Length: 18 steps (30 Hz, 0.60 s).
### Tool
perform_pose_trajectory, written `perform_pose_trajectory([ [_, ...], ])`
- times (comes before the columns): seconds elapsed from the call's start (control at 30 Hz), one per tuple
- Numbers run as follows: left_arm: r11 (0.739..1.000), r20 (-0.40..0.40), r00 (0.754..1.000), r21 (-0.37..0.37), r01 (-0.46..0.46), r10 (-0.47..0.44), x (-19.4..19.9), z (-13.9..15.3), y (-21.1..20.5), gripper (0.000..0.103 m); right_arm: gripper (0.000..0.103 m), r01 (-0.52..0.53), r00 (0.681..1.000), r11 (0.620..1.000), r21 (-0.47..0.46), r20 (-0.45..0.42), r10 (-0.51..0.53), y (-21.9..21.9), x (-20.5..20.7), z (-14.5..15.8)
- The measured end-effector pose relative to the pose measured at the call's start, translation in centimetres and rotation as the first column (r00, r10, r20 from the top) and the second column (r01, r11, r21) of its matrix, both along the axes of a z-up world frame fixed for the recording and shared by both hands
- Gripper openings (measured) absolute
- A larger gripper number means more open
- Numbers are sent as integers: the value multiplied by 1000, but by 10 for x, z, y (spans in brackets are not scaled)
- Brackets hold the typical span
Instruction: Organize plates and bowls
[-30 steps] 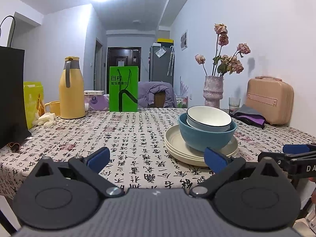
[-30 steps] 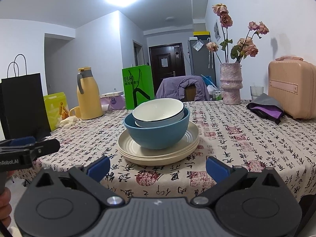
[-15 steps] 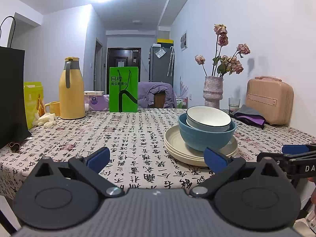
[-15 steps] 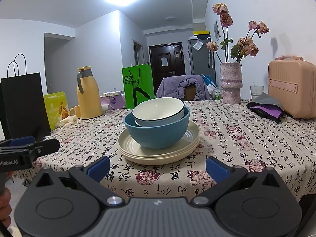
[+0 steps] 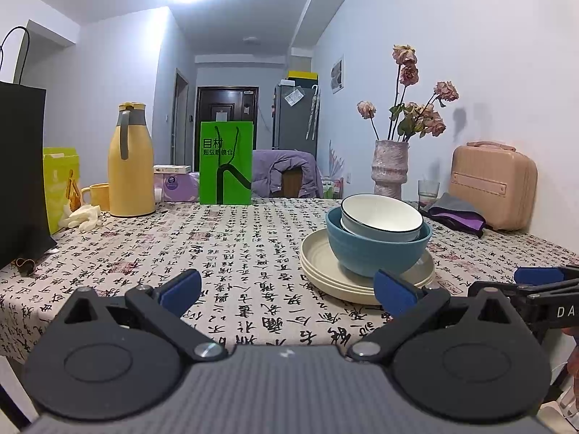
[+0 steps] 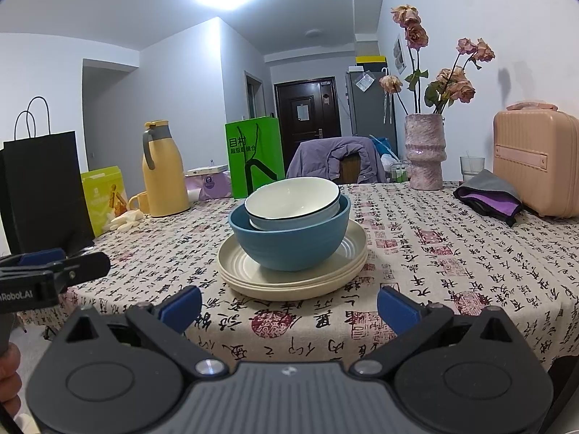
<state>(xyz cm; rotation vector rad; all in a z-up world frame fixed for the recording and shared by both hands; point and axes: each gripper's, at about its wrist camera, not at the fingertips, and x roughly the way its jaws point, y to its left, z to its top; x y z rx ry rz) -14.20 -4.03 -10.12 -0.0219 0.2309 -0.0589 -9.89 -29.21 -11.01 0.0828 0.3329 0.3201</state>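
A white bowl with a dark rim point(image 5: 381, 217) point(image 6: 293, 202) sits tilted inside a blue bowl point(image 5: 376, 249) point(image 6: 289, 242). Both rest on a stack of cream plates point(image 5: 318, 264) point(image 6: 239, 271) on the patterned tablecloth. My left gripper point(image 5: 287, 289) is open and empty at the table's near edge, left of the stack. My right gripper point(image 6: 289, 305) is open and empty, just in front of the plates. Each view catches the other gripper at its side edge.
Along the far side of the table point(image 6: 452, 253) stand a yellow thermos point(image 5: 130, 166), a yellow mug point(image 5: 96, 195), a green bag point(image 5: 226, 162), a vase of dried roses point(image 5: 391, 170), a glass point(image 5: 429, 190) and a pink case point(image 5: 492, 184). A black bag point(image 5: 20, 173) stands at the left.
Both grippers have drifted very slightly; the stack looks a touch closer in the right wrist view. Nothing was taken hold of or let go.
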Motion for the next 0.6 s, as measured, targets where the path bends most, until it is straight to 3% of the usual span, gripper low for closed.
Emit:
perform_pose_trajectory([
  [0.6,1000,-6,1000,-2,1,-1,1,-2,1,103,103,-4,1000,1000,-4,0,4,2,-1,-1],
])
